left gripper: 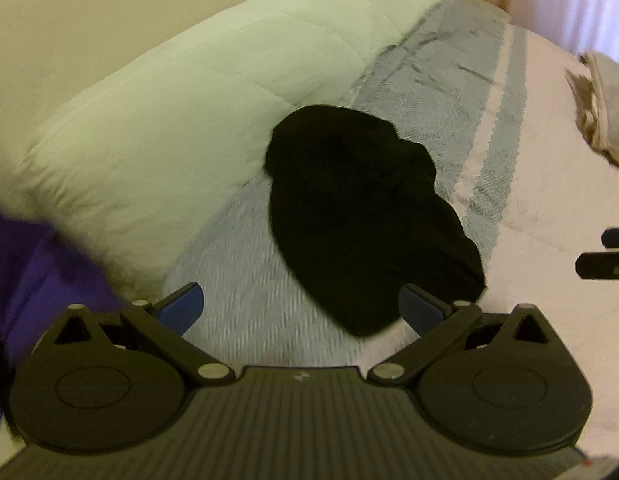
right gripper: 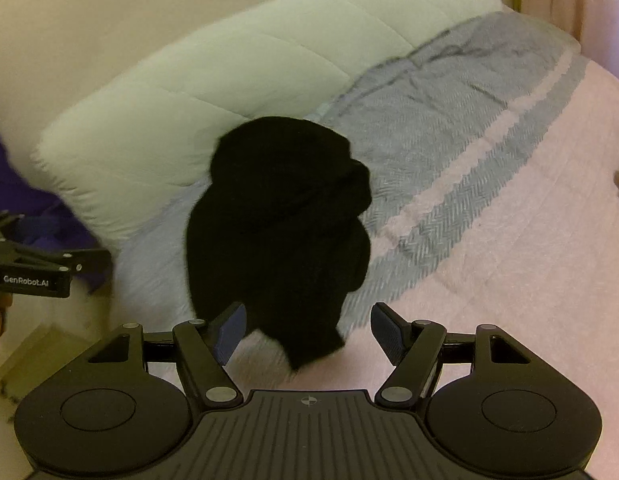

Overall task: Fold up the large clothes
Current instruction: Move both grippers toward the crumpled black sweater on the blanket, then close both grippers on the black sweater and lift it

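Observation:
A black garment (left gripper: 361,216) lies bunched in a heap on the bed, half on the grey blanket band, its far end against the white pillow. In the right wrist view the same black garment (right gripper: 277,232) reaches down between the fingers. My left gripper (left gripper: 301,308) is open just short of its near edge, with nothing held. My right gripper (right gripper: 309,332) is open too, and the garment's lower tip hangs between its blue pads without being pinched. The right gripper (left gripper: 605,258) shows at the right edge of the left view, and the left gripper (right gripper: 33,264) at the left edge of the right view.
A large white quilted pillow (left gripper: 169,128) leans against the wall behind the garment. The bed has a pink cover (right gripper: 509,260) and a grey herringbone blanket (right gripper: 437,120). Purple cloth (left gripper: 37,280) sits at the left. A pale crumpled garment (left gripper: 601,108) lies at the far right.

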Demonstrator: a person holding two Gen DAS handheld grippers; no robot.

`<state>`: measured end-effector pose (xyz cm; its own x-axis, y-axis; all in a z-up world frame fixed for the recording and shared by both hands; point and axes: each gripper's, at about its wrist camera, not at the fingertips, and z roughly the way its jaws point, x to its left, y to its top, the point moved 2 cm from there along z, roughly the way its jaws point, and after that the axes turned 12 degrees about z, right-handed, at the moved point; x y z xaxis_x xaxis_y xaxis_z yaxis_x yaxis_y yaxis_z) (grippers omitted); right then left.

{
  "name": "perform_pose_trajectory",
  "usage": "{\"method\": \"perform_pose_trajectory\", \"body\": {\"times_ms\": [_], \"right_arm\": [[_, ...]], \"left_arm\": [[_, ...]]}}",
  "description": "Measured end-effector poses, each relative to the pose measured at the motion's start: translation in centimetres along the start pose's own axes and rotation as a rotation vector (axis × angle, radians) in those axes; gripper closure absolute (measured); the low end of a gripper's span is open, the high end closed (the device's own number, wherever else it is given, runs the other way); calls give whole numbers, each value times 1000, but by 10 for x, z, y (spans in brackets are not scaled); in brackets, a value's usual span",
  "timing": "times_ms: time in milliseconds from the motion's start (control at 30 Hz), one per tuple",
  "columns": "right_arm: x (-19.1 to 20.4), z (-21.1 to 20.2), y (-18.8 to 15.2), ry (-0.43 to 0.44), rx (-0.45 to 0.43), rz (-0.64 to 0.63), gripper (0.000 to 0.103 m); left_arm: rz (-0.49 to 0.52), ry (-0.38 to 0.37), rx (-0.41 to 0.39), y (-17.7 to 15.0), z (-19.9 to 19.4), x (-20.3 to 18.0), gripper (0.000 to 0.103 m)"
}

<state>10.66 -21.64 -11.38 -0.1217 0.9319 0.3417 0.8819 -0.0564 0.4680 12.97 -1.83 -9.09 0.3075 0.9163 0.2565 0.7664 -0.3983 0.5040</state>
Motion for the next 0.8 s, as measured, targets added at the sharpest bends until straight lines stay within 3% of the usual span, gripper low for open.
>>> {"method": "perform_pose_trajectory", "body": {"times_ms": [200, 267, 400, 600, 700, 733, 767, 800], "right_arm": [[-15, 81, 24, -33, 19, 22, 37], [-19, 108, 31, -30, 29, 8, 37], [-29, 164, 44, 4, 39, 4, 37], [-42, 229, 66, 78, 13, 100, 37], [-41, 251, 73, 104, 16, 143, 39], [-40, 254, 74, 104, 25, 155, 59], [-38, 254, 75, 97, 35, 168, 86], [-38, 250, 76, 103, 38, 183, 92]], "left_arm": [[175, -111, -48, 43, 101, 6, 1], [236, -140, -52, 54, 140, 4, 8], [323, -180, -48, 67, 207, -3, 13], [441, -213, -68, 69, 267, -9, 15], [410, -267, -63, 72, 285, 1, 22], [400, -292, -63, 71, 288, 3, 29], [405, -307, -64, 70, 289, 3, 41], [416, -323, -63, 69, 288, 2, 50]]}}
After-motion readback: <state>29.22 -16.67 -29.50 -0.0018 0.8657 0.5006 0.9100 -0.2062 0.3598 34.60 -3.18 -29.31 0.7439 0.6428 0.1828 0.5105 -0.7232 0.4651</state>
